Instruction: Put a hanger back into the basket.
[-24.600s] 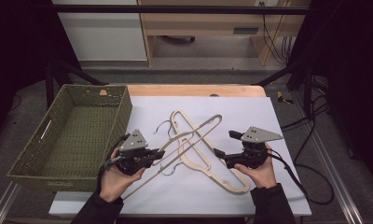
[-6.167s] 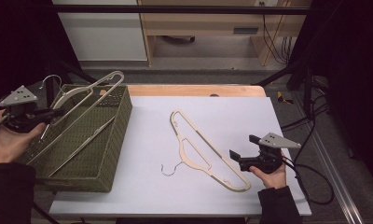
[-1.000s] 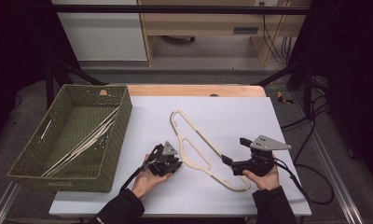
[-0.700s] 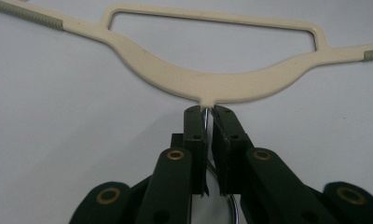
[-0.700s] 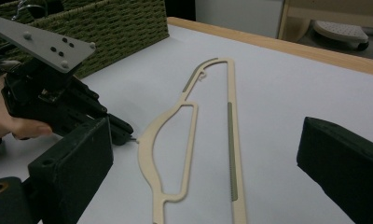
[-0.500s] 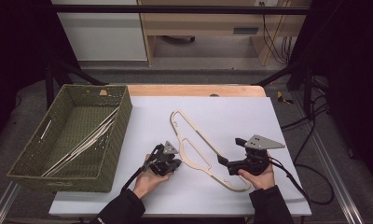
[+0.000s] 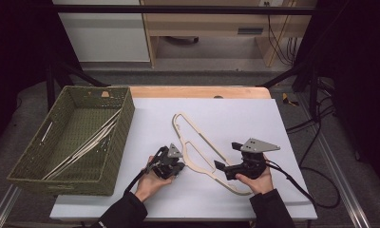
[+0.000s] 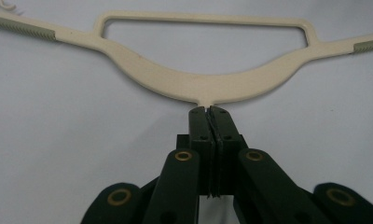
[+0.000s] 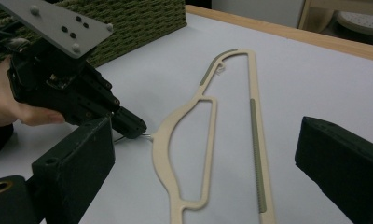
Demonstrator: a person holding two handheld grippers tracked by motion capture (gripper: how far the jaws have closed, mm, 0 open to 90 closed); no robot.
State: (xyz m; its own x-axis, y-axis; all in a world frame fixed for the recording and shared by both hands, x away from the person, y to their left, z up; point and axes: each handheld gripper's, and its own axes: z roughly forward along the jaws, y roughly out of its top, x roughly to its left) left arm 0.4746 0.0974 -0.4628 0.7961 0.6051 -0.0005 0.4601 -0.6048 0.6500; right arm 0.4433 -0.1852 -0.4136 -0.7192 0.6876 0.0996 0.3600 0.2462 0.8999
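Observation:
A cream hanger [image 7: 197, 147] lies flat on the white table top, its hook end toward my left gripper [image 7: 180, 166]. In the left gripper view my left gripper [image 8: 208, 111] is shut on the thin wire hook right at the hanger's neck [image 8: 208, 88]. My right gripper [image 7: 220, 167] rests at the hanger's near arm with its jaws wide apart. In the right gripper view the hanger [image 9: 163, 135] lies between and beyond the open jaws of my right gripper [image 9: 203, 135], and the left gripper [image 9: 131, 125] pinches the hook.
A green woven basket [image 7: 119, 137] stands at the table's left and holds another pale hanger [image 7: 83, 145]. The table's wooden far edge [image 7: 197, 91] runs behind the white top. Cables trail off the right side.
The right gripper has shifted slightly left toward the hanger's near arm. The left hand has stayed at the hook end, its jaws now pressed together on the hook.

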